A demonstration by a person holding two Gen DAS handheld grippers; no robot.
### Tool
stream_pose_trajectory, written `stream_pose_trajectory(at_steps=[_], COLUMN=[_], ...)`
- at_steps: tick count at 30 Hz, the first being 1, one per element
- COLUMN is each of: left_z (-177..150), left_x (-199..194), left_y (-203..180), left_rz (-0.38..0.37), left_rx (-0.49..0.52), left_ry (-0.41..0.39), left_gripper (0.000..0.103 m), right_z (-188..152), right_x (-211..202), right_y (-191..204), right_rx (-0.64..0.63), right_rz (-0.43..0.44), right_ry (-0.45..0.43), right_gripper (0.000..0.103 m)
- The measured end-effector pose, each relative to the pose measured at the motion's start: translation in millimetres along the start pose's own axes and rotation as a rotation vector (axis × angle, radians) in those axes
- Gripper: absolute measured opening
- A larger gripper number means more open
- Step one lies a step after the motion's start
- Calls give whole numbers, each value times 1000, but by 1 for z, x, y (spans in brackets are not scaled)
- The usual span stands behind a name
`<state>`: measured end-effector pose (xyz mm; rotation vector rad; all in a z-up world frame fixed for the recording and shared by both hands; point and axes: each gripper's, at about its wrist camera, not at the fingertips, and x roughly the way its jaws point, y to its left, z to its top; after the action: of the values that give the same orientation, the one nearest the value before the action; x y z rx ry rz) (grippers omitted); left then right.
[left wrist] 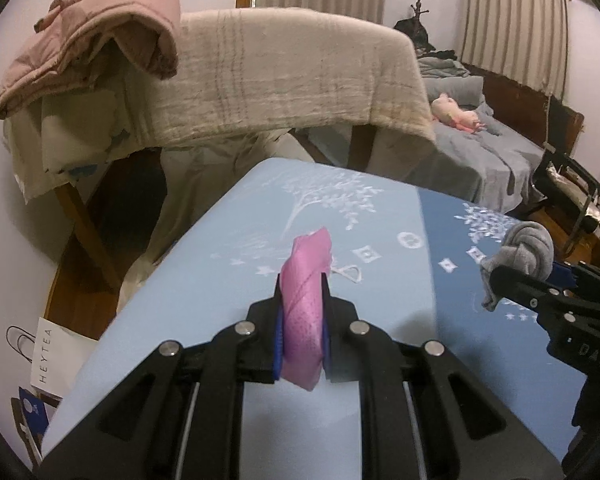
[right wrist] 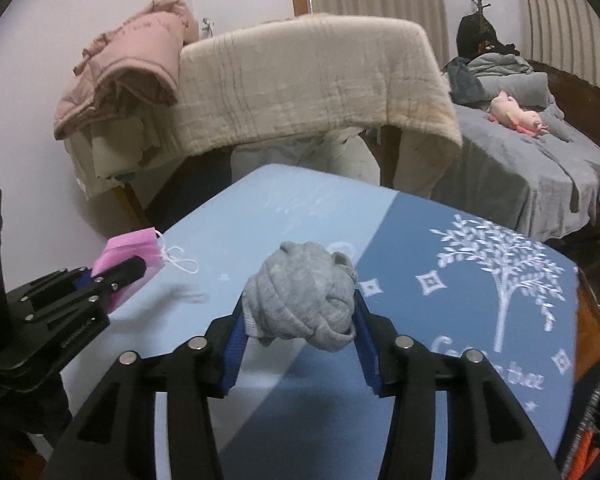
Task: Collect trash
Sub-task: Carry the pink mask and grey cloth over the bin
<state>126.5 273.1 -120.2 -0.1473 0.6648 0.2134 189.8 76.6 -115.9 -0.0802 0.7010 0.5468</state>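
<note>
The left hand-held gripper (left wrist: 302,322) is clamped tight on a folded pink face mask (left wrist: 306,308), its white ear loops (right wrist: 180,262) dangling loose. It hangs above the pale-blue half of the counter (left wrist: 228,240), which wears a blue cloth printed with white trees. The right hand-held gripper (right wrist: 300,330) is closed on a balled-up grey sock (right wrist: 304,300), its blue pads (right wrist: 236,340) pressing both sides, over the seam where the counter's cloth turns darker blue. Beyond the counter's far edge a beige blanket (right wrist: 300,80) is draped, with a pink quilted jacket (left wrist: 96,44) heaped on its left end.
</note>
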Motion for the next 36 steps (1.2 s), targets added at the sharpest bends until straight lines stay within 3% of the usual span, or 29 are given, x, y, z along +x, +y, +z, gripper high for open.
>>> stream_pose_trajectory(at_steps=[20, 36], left_z=[-10, -17], left_x=[-76, -127], left_y=[-115, -196], left_rz=[-143, -257], left_rx=[75, 206], left_ry=[-49, -83], left_gripper=[13, 13], right_z=[-36, -65], right_x=[-142, -218], right_y=[-74, -117], right_rx=[43, 117], right_rz=[-110, -199], right_ry=[-108, -167], right_gripper=[49, 50])
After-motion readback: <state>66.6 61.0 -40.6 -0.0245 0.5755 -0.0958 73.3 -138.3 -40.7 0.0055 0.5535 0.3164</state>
